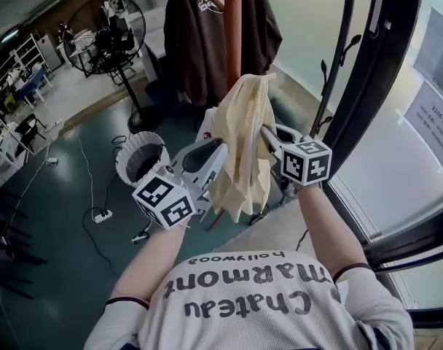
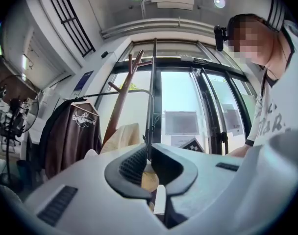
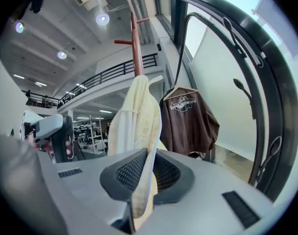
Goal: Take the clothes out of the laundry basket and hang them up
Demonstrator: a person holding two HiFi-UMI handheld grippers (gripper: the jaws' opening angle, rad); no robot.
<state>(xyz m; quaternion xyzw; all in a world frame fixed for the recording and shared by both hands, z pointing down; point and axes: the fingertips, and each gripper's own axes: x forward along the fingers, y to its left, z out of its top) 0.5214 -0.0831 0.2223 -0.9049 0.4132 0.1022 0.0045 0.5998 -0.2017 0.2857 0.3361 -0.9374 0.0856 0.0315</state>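
Note:
A cream garment (image 1: 243, 144) hangs in long folds against the red-brown coat stand pole (image 1: 232, 28). My right gripper (image 1: 268, 134) is shut on its right edge; in the right gripper view the cloth (image 3: 139, 116) runs up out of the closed jaws (image 3: 150, 155). My left gripper (image 1: 217, 152) is at the garment's left side. In the left gripper view its jaws (image 2: 148, 153) stand a narrow gap apart, with a bit of cream cloth (image 2: 147, 179) low between them. The white laundry basket (image 1: 130, 155) stands on the floor below and to the left.
A brown jacket (image 1: 200, 42) hangs on a hanger behind the pole. A black curved metal stand (image 1: 338, 71) rises at the right beside the glass door. A floor fan (image 1: 105, 28) stands far left, and cables (image 1: 97, 214) lie on the floor.

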